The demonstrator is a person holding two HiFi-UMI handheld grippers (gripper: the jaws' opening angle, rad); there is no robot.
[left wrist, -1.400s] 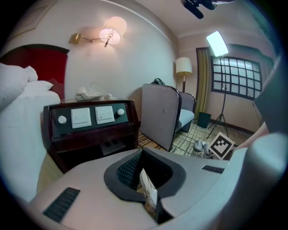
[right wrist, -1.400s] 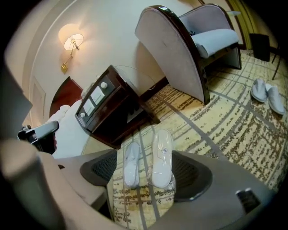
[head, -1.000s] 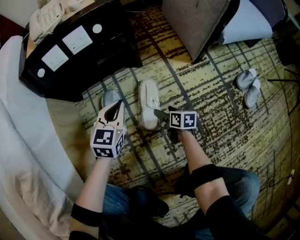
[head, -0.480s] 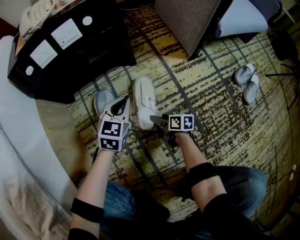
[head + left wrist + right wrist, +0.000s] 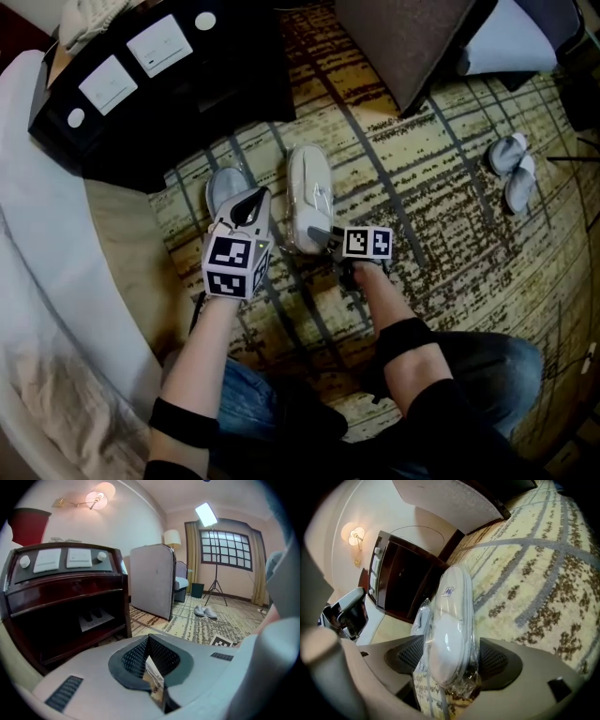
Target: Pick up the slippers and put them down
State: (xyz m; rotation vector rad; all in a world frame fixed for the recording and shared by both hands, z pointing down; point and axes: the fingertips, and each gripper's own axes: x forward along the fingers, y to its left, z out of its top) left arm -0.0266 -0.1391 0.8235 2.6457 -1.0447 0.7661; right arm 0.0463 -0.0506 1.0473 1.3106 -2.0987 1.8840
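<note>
Being clamped in the right tool [image 5: 326, 236]: the white slipper [image 5: 309, 192], sealed in clear plastic, with the pads pressing on both flanks near the heel and the toe pointing away toward the dark cabinet [image 5: 187, 84]. Hanging low over the patterned carpet [image 5: 441, 216], though not showing clearly in any view whether already touching it. Showing just to its left: the grey slipper [image 5: 223, 186], also wrapped, with the left tool [image 5: 247, 208] clenched tight on a thin sliver, apparently the edge of that slipper's wrapper.

Judging the step in hand to be the setting-down of both.

Doing it well:
- Lowering both tools together and slowly, bringing the toes to the carpet first and then laying the heels flat, never dropping from height.
- Keeping the two slippers parallel and just apart, avoiding one landing across the other.
- Waiting for each whole slipper to be resting on the carpet before spreading the jaws.
- Minding the slippery plastic on the right: opening wide enough to free the film from the pads, then backing straight out along the heel line without lifting.
- Taking more care on the left, with only thin film in the pinch: easing apart gently and watching for the wrapper sticking and dragging the slipper on withdrawal.
- Staying well apart from the other pair [image 5: 514, 173] lying far to the right, and clear of the cabinet's foot.
</note>
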